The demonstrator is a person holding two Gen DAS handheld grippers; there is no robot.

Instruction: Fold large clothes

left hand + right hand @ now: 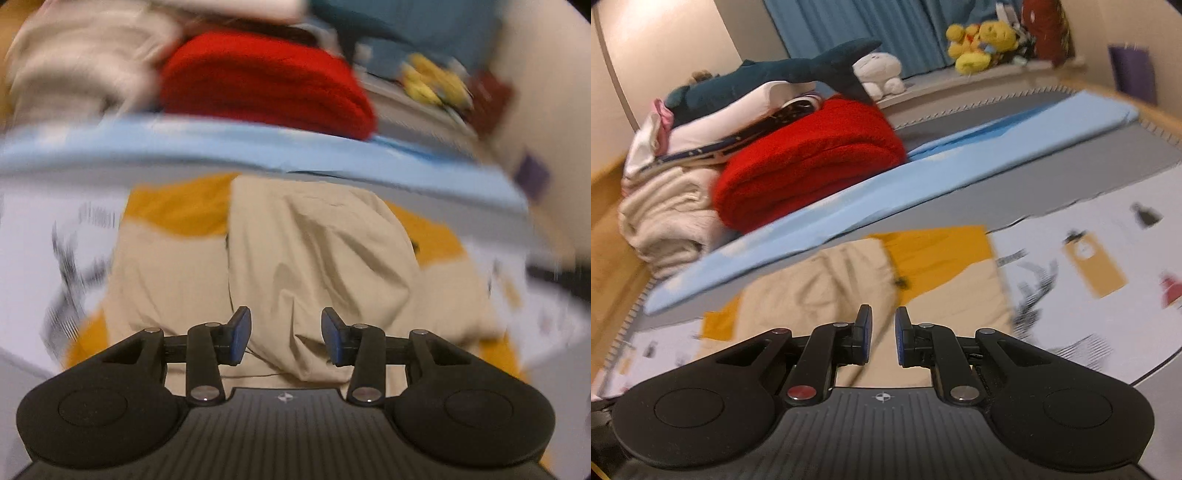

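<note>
While both tools hang over the bed, the tan and yellow garment (317, 258) lies spread on the white patterned sheet (1089, 258), just in front of the long blue pad (849, 206). One tan part is already laid over the middle. It looks like a big, soft, light top with yellow blocks at the corners.

The left tool (286, 336) has its jaws apart, with nothing between them. The right tool (883, 334) has its jaws close together, with a thin gap, and holds nothing that can be seen.

The cloth will likely be floppy and will bend and wrinkle when lifted. It should not break or slip much. A good place to pinch is an outer edge or a corner, where one layer sticks out. Grabbing the lumpy middle could pull two layers at once and mess up the fold.

Behind the pad sit a folded red blanket (812, 162), cream bedding (668, 221) and a blue shark toy (768, 77).
</note>
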